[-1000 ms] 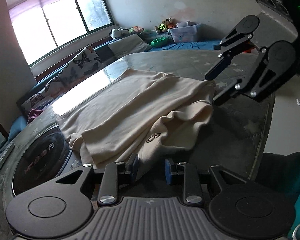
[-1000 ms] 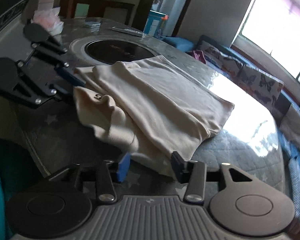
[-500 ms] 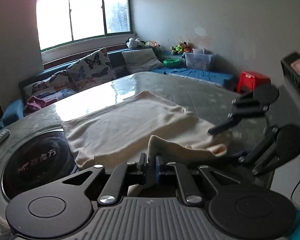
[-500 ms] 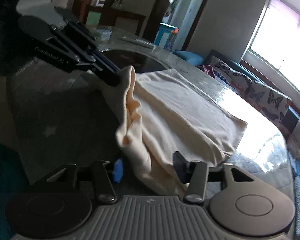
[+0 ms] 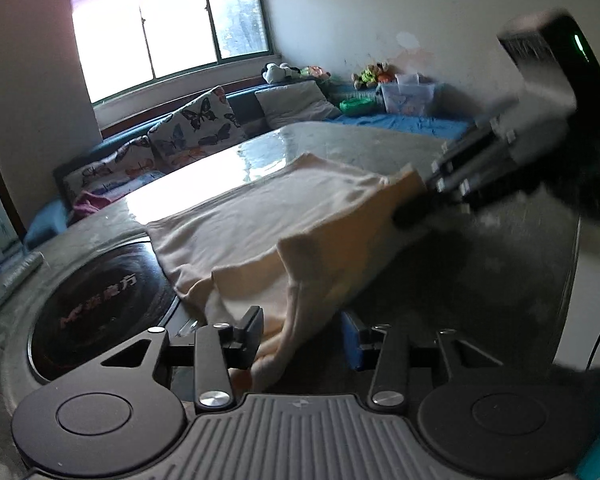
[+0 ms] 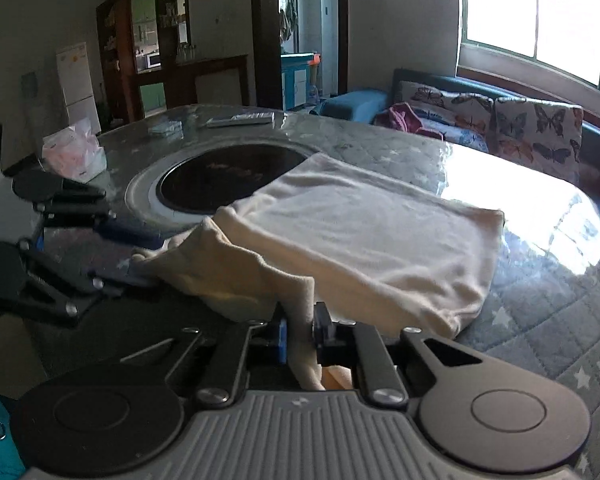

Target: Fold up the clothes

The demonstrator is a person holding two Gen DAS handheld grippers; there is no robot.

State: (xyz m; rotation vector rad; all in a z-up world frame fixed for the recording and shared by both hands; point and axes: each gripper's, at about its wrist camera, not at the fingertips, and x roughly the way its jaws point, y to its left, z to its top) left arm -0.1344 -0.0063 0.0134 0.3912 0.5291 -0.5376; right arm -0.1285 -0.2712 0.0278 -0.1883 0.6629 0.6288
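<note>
A cream garment [image 6: 364,232] lies partly folded on a round table [image 6: 548,300] covered with a grey star-patterned quilted cloth; its far portion rests flat on the tabletop, beside a dark round inset plate [image 6: 224,184] set into the table, while its near edge is lifted off the surface. The right gripper [image 6: 300,336] has its jaws nearly together and closing, with a fold of the garment's near edge pinched between the pads; the fabric runs up out of the jaws and back toward the flat portion. The left gripper [image 5: 302,336] has its jaws opening at a middling width; a hanging fold of the same garment sits between them and lies against the left finger [image 5: 248,334], while the blue pad on the other side stands clear of the cloth, so no clamping is evident. In the left wrist view the right gripper appears blurred at the garment's right corner. A tissue pack [image 6: 74,154] and a remote control [image 6: 240,119] sit on the far side of the table. A sofa with butterfly-print cushions [image 6: 536,128] stands under the window [image 6: 540,12].
</note>
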